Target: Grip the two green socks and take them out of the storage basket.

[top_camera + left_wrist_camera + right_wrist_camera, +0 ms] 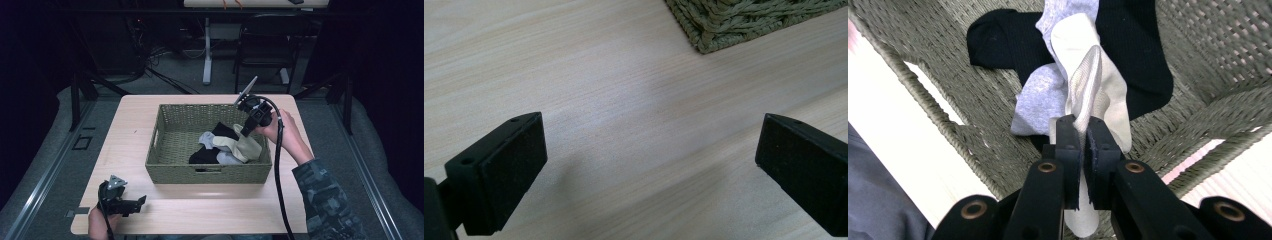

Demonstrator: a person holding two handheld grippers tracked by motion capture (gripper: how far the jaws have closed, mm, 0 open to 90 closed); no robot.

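A pale wooden rectangular table [130, 150] is carrying everything here, its long side running across the high view. A large olive-green woven rectangular basket [165, 150] is sitting at its middle, long axis likewise across the table, with slot handles cut into its near and left walls. Inside, toward the right end, black socks [202, 156] and a light grey sock [206, 137] are lying in a loose heap on the basket floor.

The long cream-white sock [245, 146] is hanging from the right gripper [248, 131], which a hand in a camouflage-patterned sleeve [325, 200] is holding above the basket's right end. In the right gripper view the black jaws are standing almost together and pinching the sock's [1088, 80] fabric between their pads. The sock's long axis is running downward and away from the jaws, its far end draping onto the heap, while a short tail is dangling under the jaws.

The left gripper [131, 204] is lying level on the table's near-left corner, pointing right toward the basket; its jaws are standing wide apart over bare wood, gripping nothing.

No label or writing is readable on any item.
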